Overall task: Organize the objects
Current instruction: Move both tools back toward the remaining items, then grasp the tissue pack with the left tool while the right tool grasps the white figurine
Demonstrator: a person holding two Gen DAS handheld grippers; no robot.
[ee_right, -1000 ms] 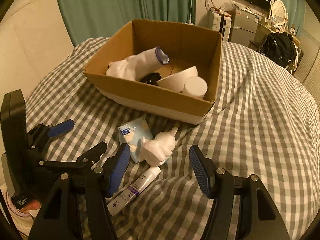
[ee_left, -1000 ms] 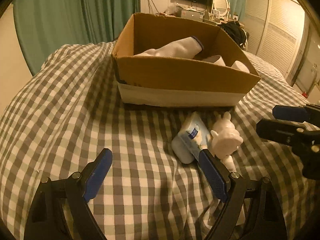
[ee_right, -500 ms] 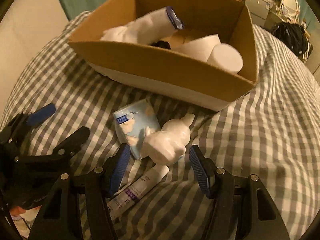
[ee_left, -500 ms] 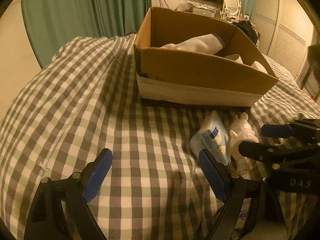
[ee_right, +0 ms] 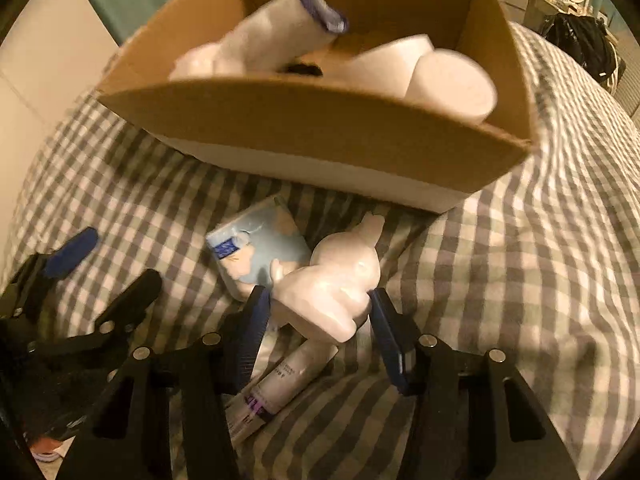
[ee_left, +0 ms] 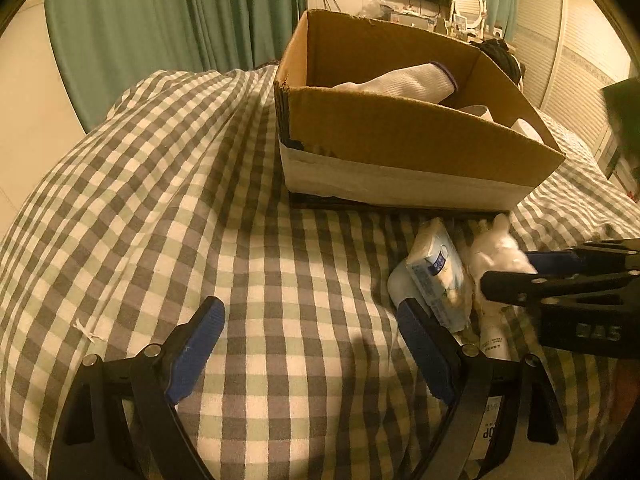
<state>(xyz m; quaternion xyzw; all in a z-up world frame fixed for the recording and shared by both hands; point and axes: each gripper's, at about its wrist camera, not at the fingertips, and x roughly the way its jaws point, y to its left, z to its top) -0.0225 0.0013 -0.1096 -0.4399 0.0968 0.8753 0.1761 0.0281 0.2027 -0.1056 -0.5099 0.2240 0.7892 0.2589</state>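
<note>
A white rabbit-shaped figurine (ee_right: 332,288) lies on the checked bedspread in front of a cardboard box (ee_right: 320,120). My right gripper (ee_right: 320,320) is open, its jaws on either side of the figurine's body, close to it. A pale blue tissue pack (ee_right: 256,256) lies to the figurine's left, and a white tube (ee_right: 288,380) lies under the figurine. My left gripper (ee_left: 308,348) is open and empty over bare bedspread; the tissue pack (ee_left: 436,276) and the figurine (ee_left: 496,252) sit to its right.
The box (ee_left: 400,136) holds a white sock, white cylinders and a dark item. The checked bedspread (ee_left: 160,200) slopes away on the left. Green curtains, a TV and wardrobe doors stand behind the bed.
My right gripper has moved forward and down, so its jaws now flank the figurine. My left gripper has shifted left, and the box sits further right in its view.
</note>
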